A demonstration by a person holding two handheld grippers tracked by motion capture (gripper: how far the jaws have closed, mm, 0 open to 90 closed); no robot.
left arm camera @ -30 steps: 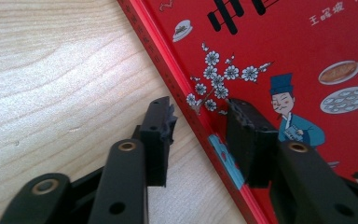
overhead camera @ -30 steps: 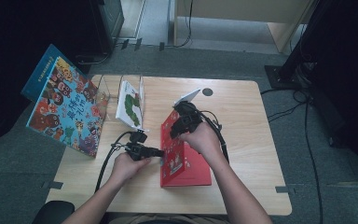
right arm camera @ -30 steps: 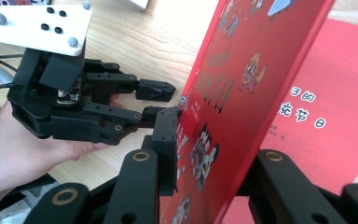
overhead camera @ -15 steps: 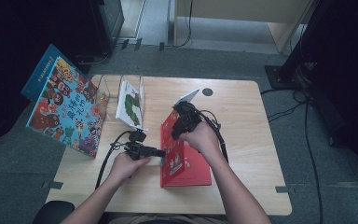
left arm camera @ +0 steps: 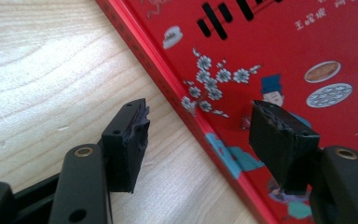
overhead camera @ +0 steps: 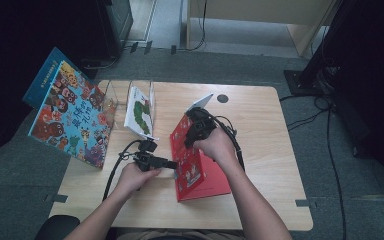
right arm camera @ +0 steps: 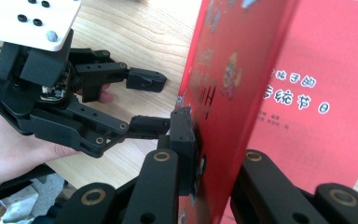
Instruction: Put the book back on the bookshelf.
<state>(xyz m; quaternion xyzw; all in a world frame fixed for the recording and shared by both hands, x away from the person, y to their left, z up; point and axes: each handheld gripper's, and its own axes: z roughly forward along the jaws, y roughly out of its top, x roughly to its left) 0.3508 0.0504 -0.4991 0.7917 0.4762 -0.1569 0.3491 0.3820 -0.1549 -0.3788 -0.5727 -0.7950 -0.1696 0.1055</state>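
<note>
I am pinching the raised cover of the red book (overhead camera: 195,160) on the bench (overhead camera: 260,130) with my right hand-held gripper (right arm camera: 209,154), left hand-held gripper (left arm camera: 198,135) gaping at its edge, risking the cover slipping and dropping.

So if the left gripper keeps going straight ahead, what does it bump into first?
Most likely the red book: the left gripper is open and points at the book's near edge, one jaw over the table, the other over the cover.
</note>
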